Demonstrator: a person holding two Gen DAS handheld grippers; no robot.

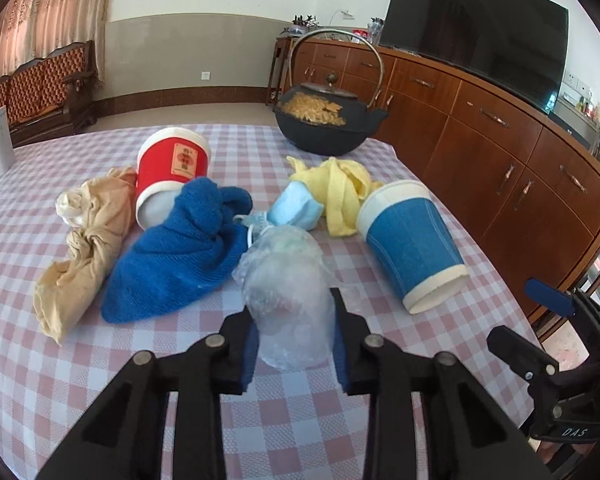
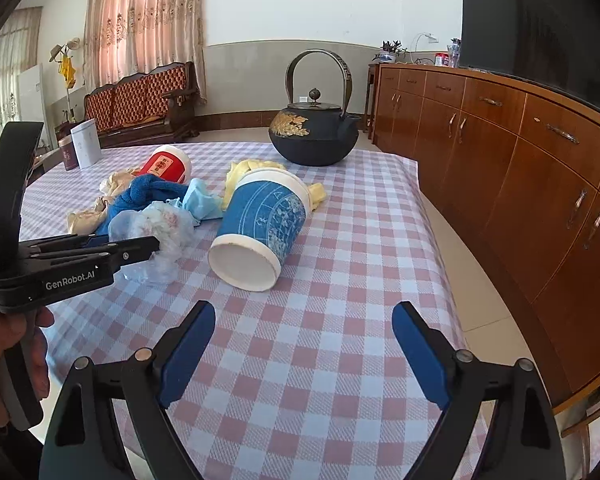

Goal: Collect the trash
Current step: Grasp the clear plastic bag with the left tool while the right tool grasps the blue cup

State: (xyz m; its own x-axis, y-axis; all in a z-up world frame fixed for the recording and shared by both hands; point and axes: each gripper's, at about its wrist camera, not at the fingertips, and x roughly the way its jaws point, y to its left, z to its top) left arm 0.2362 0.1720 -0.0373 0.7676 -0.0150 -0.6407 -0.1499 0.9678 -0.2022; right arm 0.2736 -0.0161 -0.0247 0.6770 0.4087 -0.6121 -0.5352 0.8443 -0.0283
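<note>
While clamped, plastic bag [image 1: 288, 292] sits between fingers [image 1: 350, 344].

Crumpled clear plastic bag [image 1: 288, 292] pinched between left gripper [image 1: 294, 344] fingers; blue cup [image 2: 260, 228] on its side ahead of right gripper [image 2: 304, 356]; red cup [image 1: 172, 172] tipped beyond.

At the bottom centre of the frame, the left gripper [image 1: 294, 344] has its fingers [image 1: 350, 344] closed on a crumpled clear plastic bag [image 1: 286, 284] above the checked worktop [image 1: 80, 368]. Left of the bag lie a blue cloth [image 1: 180, 256] and a tan cloth [image 1: 82, 248]. A blue paper cup [image 1: 410, 242] lies on its side at right, and the right gripper [image 1: 548, 336] shows at the lower right edge.
</note>
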